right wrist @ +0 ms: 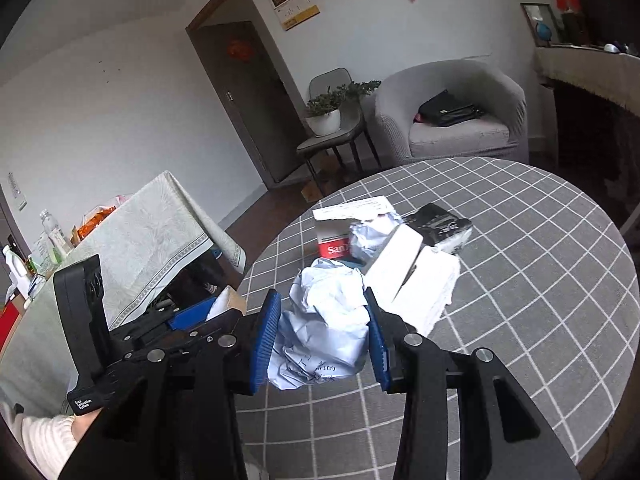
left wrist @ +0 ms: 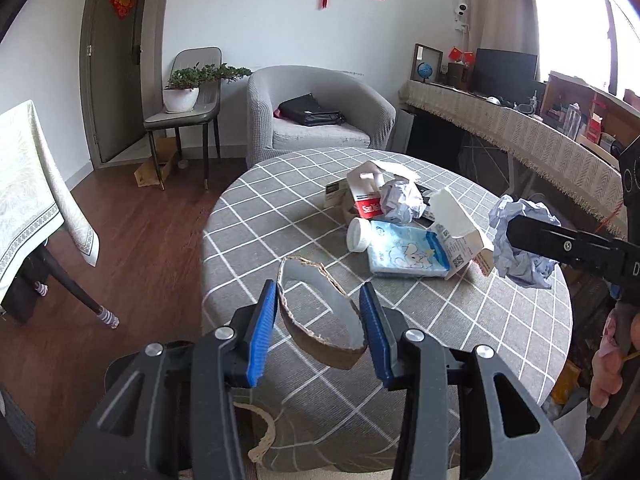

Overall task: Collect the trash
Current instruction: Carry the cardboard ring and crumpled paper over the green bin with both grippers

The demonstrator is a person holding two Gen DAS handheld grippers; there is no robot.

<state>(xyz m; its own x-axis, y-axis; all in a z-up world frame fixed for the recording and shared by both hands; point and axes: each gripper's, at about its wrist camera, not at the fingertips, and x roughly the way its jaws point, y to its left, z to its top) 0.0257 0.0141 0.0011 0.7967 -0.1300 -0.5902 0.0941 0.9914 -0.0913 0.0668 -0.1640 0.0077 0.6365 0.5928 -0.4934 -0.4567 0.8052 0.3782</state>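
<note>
**Inspector:** The setting was a living room with a wood floor, a grey armchair (left wrist: pixel 320 112) holding a black bag (left wrist: pixel 310 110), and a round table (left wrist: pixel 500 344) under a grey checked cloth. What lay on that cloth?

**Assistant:** A cluster of trash sat near the middle: a red-and-white carton (left wrist: pixel 366 196), a crumpled white paper ball (left wrist: pixel 402 202), a white bottle cap (left wrist: pixel 358 234), a blue tissue pack (left wrist: pixel 406 254) and an opened white box (left wrist: pixel 456 228), all close together or touching.

**Inspector:** State of the left gripper (left wrist: pixel 320 320)?

**Assistant:** Its blue pads were closed at a middling width on a cardboard tape ring (left wrist: pixel 320 312), pressing its outer wall from both sides. The ring was held clear of the cloth, tilted, at the table's near edge.

**Inspector:** And the right gripper (right wrist: pixel 320 336)?

**Assistant:** Clamped on a wad of crumpled pale blue paper (right wrist: pixel 324 320), which bulged out between and below the pads. In the left wrist view that wad (left wrist: pixel 520 244) hung above the table's right side, apart from the cluster.

**Inspector:** Any person visible?

**Assistant:** Only a hand (left wrist: pixel 610 356) on the right gripper's handle, and a white sleeve (right wrist: pixel 44 440) behind the left.
</note>
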